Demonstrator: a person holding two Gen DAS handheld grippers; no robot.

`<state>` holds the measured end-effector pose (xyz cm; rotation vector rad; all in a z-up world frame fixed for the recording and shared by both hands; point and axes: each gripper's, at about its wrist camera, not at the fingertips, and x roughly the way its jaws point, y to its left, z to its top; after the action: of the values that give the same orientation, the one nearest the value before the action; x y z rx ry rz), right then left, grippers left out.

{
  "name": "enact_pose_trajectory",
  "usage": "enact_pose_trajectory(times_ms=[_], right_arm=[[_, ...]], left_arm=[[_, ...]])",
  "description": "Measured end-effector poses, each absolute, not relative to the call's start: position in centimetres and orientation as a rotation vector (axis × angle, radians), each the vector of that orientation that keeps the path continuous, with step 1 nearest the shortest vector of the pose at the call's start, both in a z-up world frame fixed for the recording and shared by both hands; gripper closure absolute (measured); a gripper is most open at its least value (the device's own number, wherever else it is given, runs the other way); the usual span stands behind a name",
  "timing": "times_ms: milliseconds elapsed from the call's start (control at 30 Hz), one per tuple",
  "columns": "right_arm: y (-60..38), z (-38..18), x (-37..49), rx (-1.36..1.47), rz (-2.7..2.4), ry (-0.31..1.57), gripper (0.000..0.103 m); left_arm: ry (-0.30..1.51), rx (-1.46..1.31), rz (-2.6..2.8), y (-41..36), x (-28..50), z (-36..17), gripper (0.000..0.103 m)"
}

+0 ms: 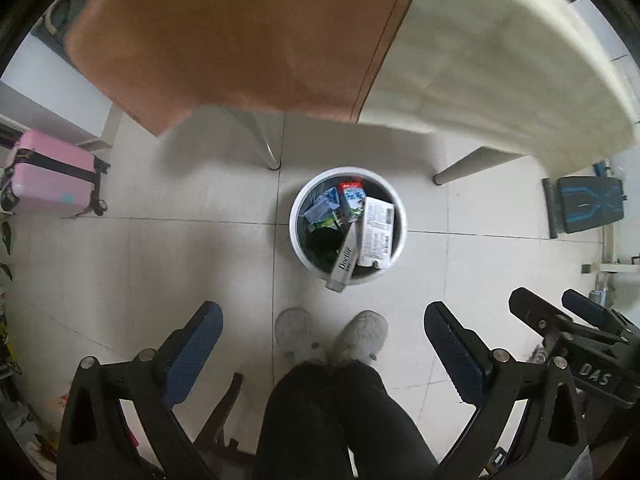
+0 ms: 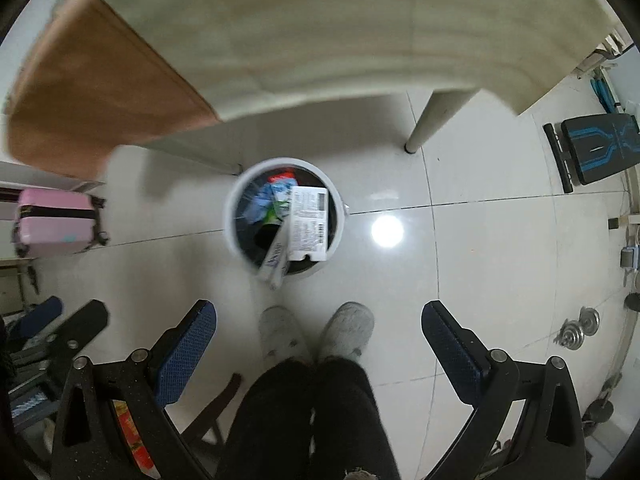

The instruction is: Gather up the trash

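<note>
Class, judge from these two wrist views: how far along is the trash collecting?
Done: the white bin on the floor holds cartons, among them a long box poking over its rim and a white labelled box. In hand: nothing; the left gripper and right gripper are open and empty. Left: no loose trash shows on the visible floor.

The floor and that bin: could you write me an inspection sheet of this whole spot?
Surface: pale tiled floor, glossy.
Job's things: white bin holding cartons and boxes; a long box leans over its rim.
Clutter: pink suitcase, weight plates.
Grippers: left gripper and right gripper open, empty.
Cables: nothing seen.
Surroundings: table with brown cloth, person's slippers, exercise bench.
</note>
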<state>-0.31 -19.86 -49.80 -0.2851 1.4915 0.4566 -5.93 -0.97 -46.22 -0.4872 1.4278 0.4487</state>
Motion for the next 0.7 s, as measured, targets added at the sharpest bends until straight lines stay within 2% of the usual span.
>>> enact_pose_trajectory(times_ms=[333,700], right_arm=[[-23.2,-30.0,-4.3,-0.198,0.585,1.424,0.000],[-26.0,-16.2,-8.3,-0.148,0.705,1.330,0.000]], left_arm=[[1.310,-0.525,0.358,-3.6,-8.6,-30.8,0.000],[1.162,-0.551,0.267,-5.1,-10.6,-19.9,0.000]])
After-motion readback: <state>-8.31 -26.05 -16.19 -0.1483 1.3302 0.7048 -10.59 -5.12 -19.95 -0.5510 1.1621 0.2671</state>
